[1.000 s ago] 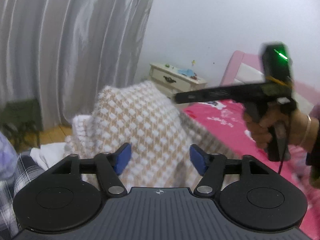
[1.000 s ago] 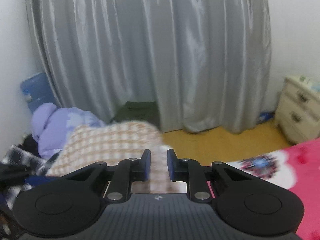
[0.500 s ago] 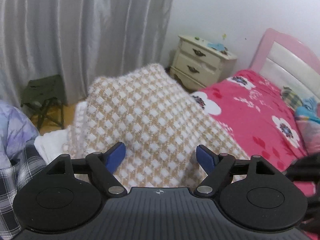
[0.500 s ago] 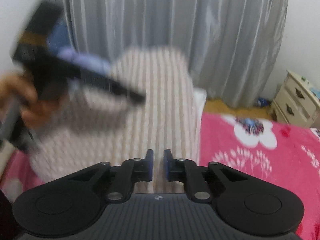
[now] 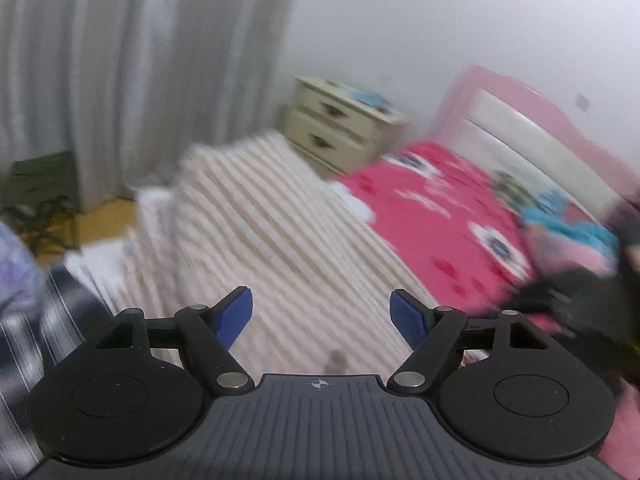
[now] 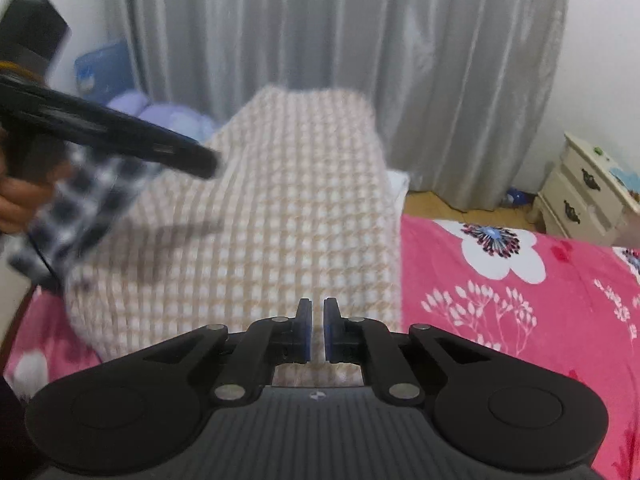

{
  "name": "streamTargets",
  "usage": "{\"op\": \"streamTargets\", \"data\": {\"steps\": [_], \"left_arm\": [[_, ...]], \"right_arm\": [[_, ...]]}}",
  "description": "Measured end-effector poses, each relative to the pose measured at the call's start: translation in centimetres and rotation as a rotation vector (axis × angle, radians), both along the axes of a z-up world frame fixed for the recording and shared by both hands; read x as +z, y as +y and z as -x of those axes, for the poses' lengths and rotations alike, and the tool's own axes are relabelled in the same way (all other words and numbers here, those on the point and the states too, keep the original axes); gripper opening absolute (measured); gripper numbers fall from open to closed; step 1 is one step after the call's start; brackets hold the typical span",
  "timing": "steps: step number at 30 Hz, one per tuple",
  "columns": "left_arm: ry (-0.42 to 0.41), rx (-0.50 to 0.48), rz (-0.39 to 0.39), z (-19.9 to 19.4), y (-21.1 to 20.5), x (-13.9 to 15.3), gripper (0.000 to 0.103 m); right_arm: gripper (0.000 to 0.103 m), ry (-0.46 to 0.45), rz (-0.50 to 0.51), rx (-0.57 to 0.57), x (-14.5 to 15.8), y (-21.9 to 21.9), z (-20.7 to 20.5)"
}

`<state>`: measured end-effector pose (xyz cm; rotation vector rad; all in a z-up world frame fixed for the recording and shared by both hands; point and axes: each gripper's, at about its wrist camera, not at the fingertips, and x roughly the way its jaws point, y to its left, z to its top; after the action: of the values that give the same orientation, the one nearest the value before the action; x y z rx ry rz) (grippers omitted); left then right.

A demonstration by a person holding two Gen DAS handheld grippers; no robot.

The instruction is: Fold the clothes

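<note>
Pink bed (image 6: 520,300) carries the checked blanket (image 6: 280,208); left tongs (image 5: 321,314) gape above it, right tongs (image 6: 317,330) clenched empty over its near edge

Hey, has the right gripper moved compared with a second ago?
Yes. The right gripper has swung right: the bedside cabinet and pink floral bedspread fill more of its view, with the checked garment ahead.

No text, label or number is legible in either view.
</note>
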<state>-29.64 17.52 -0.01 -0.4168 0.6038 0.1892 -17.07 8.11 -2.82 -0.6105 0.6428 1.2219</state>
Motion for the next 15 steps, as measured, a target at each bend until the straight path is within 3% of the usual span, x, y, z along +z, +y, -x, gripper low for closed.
{"op": "streamTargets", "data": {"steps": [2, 4, 7, 12, 15], "left_arm": [[0.024, -0.072, 0.005, 1.0, -1.9, -0.8, 0.076], [0.061, -0.081, -0.065, 1.5, -3.8, -2.2, 0.072], [0.07, -0.059, -0.144, 1.5, -4.7, -3.8, 0.071], [0.089, -0.01, -0.106, 1.1, -3.4, -5.0, 0.072], [0.081, -0.016, -0.082, 0.9, -3.0, -5.4, 0.068]], "right_arm": [[0.004, -0.037, 0.065, -0.016, -2.5, 0.7, -0.2], [0.004, -0.046, 0.106, -0.042, -4.4, 1.3, -0.7], [0.004, -0.028, 0.126, -0.087, -4.2, 1.6, -0.8], [0.006, -0.014, 0.034, -0.049, -1.5, 0.3, 0.4], [0.006, -0.026, 0.084, -0.046, -3.8, 0.8, 0.1]]}}
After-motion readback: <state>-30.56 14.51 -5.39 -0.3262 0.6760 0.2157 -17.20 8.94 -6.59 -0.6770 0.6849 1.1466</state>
